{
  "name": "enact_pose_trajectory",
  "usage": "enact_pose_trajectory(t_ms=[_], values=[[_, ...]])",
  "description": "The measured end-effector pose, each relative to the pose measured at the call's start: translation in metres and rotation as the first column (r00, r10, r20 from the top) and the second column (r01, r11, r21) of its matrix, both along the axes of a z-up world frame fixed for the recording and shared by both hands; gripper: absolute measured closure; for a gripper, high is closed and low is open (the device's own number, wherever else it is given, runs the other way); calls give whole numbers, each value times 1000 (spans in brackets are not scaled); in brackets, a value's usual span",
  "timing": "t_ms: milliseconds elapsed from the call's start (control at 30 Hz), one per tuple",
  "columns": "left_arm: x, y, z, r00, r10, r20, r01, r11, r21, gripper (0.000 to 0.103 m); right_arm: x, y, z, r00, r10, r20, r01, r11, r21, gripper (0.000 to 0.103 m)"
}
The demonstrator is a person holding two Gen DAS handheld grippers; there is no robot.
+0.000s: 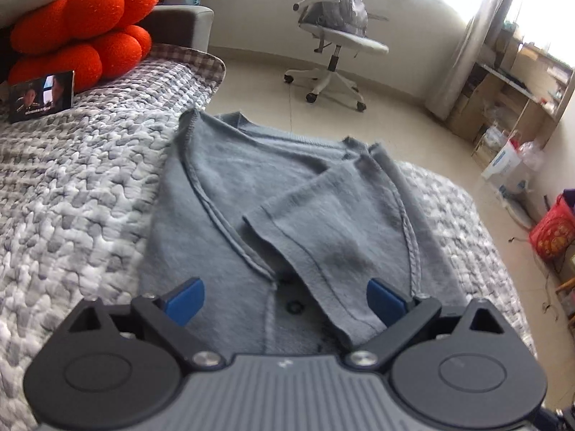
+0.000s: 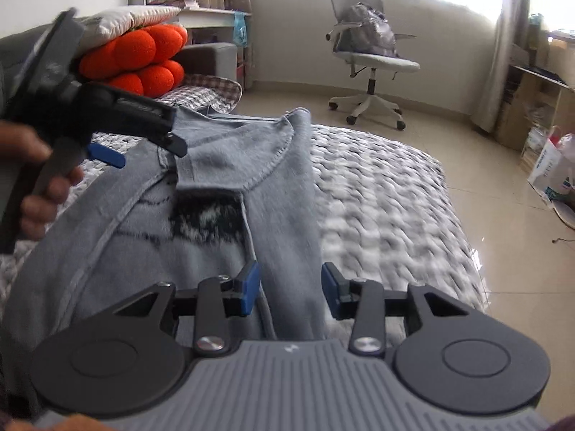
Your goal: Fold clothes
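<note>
Sweater (image 1: pixel 251 194) is spread out on your bed (image 1: pixel 82 186), grey knit lying on that bumpy grey-white quilt, with both sleeves already folded in across the body. Your left gripper (image 1: pixel 285 300) hangs over the near part of it with jaws spread wide, nothing pinched; the tip of one folded sleeve lies under the gap. Your right gripper (image 2: pixel 291 289) sits over the sweater's right edge, jaws parted with a ridge of the fabric running between the blue pads (image 2: pixel 251 287), not pressed as far as I can see. Your left hand (image 2: pixel 32 179) shows in the right view. Orange cushions (image 1: pixel 86 32) are stacked at the headboard end.
</note>
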State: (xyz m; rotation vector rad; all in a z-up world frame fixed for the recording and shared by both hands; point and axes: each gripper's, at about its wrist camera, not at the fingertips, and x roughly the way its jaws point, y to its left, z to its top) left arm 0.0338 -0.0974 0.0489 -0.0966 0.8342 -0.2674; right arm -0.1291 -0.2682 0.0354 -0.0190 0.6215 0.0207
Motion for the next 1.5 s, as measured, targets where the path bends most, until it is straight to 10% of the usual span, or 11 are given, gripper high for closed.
enact_pose_trajectory(t_ms=[667,733,867,1100,1500], values=[[-1,-51,-16,996,91,21,-93,992,80,26,-53,-5,-24,998,-8,63,9,1000,-15,48],[-1,-50,-15,997,70,18,-71,996,56,66,-56,0,-27,998,-1,62,4,999,-41,48],[1,-47,-12,1000,13,6,-13,1000,5,100,-60,3,-31,998,-7,61,11,998,-61,49],[6,-36,-8,1000,-11,-6,11,996,-87,100,-63,10,-30,998,-8,65,13,996,-87,80],[13,-39,34,983,-116,140,126,990,-65,101,-69,23,-14,996,-14,92,25,993,-119,95]])
